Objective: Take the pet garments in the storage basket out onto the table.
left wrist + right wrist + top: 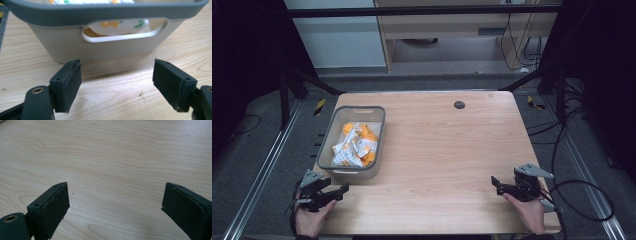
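Observation:
A grey plastic bin (340,124) stands on the left side of the wooden table (447,145), holding crumpled white and orange wrappers (354,145). My left gripper (339,192) rests at the table's front left corner, just in front of the bin, open with nothing between its jaws. In the left gripper view the bin's near wall (65,47) and handle slot sit right ahead of my left gripper (117,80). My right gripper (497,184) lies at the front right, open and empty; in the right gripper view my right gripper (115,202) has bare wood ahead.
A small dark round cap (459,104) is set into the table near its far edge. Black cables (582,190) trail over the floor to the right. Metal rails (267,160) run along the table's left side.

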